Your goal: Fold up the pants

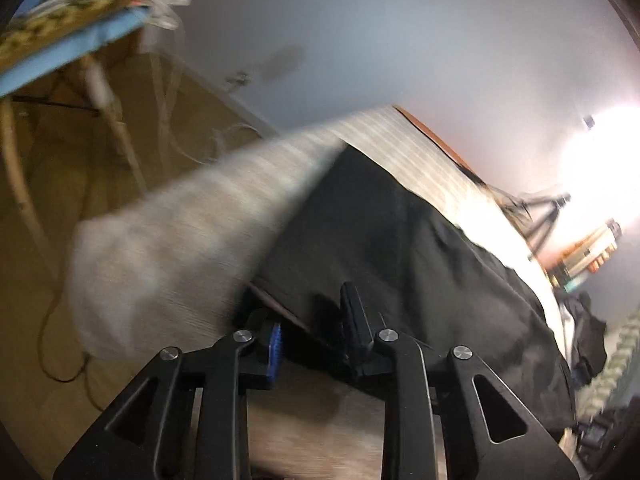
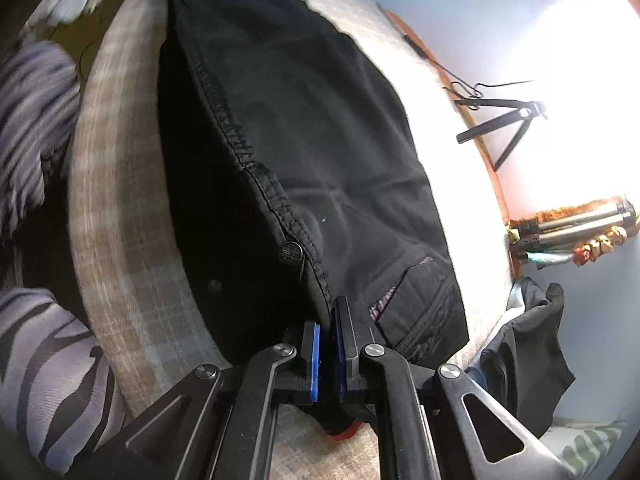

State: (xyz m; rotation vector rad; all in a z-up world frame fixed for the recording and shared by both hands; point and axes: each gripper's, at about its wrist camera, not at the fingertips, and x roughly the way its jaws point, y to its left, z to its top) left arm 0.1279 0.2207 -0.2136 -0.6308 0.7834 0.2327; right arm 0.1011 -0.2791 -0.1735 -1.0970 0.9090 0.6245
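So the black pants (image 2: 304, 152) are laid out long on the checked bedspread (image 2: 132, 240), running from the top of the right wrist frame down to the bottom centre, waistband end nearest me with the button (image 2: 290, 254) and a back pocket (image 2: 416, 300) showing. My right gripper (image 2: 328, 344) is clamped tight on the waistband edge at the lower middle of the frame, pretty sure that's to pin that end so the fabric doesn't slide while the other side gets lifted. In the left wrist view the pants (image 1: 380, 240) fill the centre and right, and my left gripper (image 1: 316, 328) sits at the near cloth edge, bottom centre. Its jaws are a bit apart with fabric between them, but I can't tell if the pads are actually biting. Blurry shot. Tripod (image 2: 504, 124) is over at the right edge, out of the way
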